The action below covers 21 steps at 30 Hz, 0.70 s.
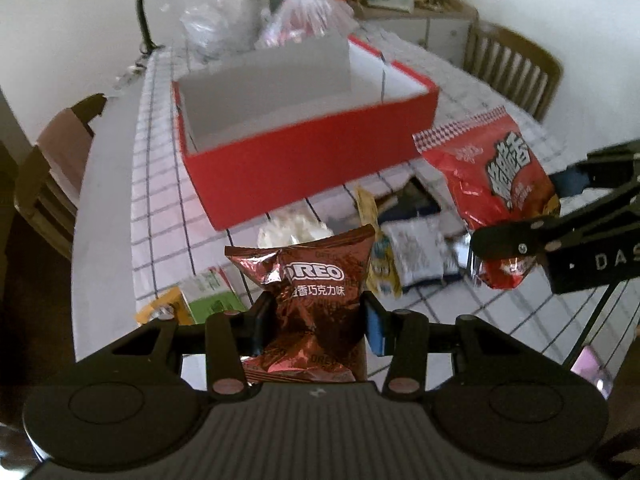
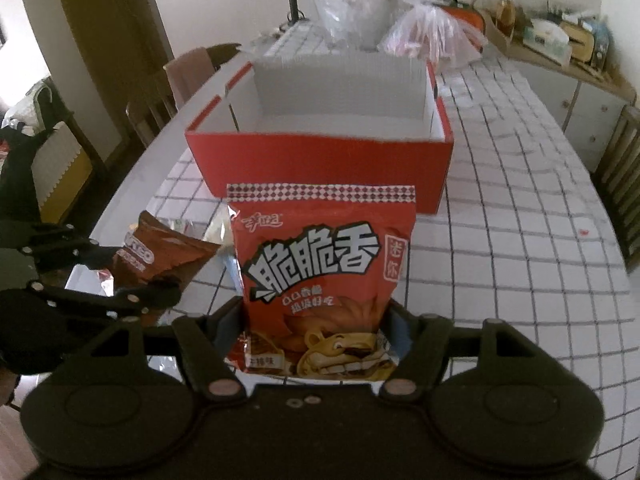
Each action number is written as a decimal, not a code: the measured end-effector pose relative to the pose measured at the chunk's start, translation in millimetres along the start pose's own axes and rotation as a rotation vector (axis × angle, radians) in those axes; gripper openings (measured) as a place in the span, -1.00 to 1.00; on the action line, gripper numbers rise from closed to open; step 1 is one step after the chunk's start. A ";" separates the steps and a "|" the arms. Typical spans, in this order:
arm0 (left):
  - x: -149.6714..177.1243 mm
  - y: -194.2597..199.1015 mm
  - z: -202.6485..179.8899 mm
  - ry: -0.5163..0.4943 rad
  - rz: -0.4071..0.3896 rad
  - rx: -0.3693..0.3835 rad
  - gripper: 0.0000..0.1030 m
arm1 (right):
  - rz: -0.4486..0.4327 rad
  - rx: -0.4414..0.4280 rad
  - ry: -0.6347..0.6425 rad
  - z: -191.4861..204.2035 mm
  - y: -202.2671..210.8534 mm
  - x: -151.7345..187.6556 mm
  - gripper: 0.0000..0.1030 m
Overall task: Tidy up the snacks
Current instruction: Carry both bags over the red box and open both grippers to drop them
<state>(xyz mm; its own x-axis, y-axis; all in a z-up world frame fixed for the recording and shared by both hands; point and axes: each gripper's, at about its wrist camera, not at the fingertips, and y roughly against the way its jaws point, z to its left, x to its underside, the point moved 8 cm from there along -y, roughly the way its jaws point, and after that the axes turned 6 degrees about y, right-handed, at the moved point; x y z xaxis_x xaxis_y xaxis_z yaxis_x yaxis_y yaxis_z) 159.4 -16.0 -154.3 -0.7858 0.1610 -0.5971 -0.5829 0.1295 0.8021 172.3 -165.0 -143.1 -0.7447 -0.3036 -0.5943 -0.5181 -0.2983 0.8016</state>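
Left wrist camera is sitting behind the left gripper (image 1: 316, 320), looking forward and down along its fingers across the checked table (image 1: 168, 216), red box (image 1: 304, 168) near ahead. Right wrist camera is doing the same behind the right gripper (image 2: 318, 320), facing the box squarely. Both views are sharing box, table, and each other's gripper at the frame edge.
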 end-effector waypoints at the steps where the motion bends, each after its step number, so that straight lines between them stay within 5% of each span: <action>1: -4.7 4.5 1.5 0.017 -0.008 0.002 -0.12 | -0.009 0.000 0.006 -0.3 3.4 -4.0 0.39; 21: -106.0 38.8 23.9 0.137 -0.158 -0.033 -0.12 | -0.142 0.052 0.076 -31.1 27.8 -100.2 0.39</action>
<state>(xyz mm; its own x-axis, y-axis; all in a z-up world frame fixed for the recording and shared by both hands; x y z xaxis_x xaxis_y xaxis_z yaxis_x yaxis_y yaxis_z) 225.0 -4.6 -60.1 -0.7033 0.0065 -0.7108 -0.7060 0.1103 0.6996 245.6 -171.0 -63.3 -0.6296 -0.3296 -0.7036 -0.6386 -0.2962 0.7102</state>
